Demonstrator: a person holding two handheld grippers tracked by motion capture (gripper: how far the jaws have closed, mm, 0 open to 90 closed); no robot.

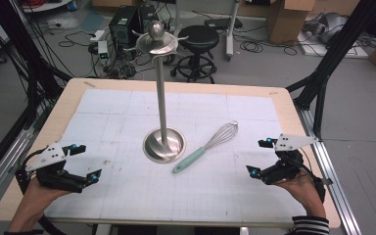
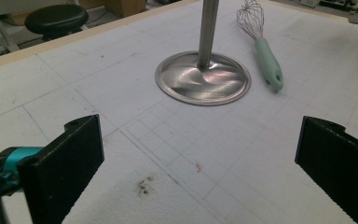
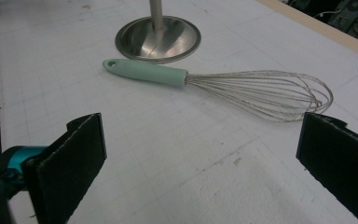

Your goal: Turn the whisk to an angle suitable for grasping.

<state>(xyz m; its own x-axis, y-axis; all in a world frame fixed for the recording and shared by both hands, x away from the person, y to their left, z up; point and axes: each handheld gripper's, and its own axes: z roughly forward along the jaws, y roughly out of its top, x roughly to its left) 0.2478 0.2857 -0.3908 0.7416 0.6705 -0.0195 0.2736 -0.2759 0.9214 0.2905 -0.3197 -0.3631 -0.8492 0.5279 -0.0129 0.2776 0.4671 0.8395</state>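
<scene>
Both tools rest empty, jaws apart; the whisk [image 1: 206, 146] lies on the tabletop [image 1: 127, 196] beside the stand [image 1: 164, 144], wires angled away, nearer the right tool [image 1: 262, 157] than the left tool [image 1: 89, 162].

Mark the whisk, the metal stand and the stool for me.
whisk [image 3: 149, 73], right gripper view, on its green handle.
metal stand [image 1: 164, 145], high view, on its round base.
stool [image 1: 198, 36], high view, on its black seat.

Stand [image 1: 164, 142] and whisk [image 1: 205, 147] block the mat's [image 1: 117, 117] centre.
</scene>
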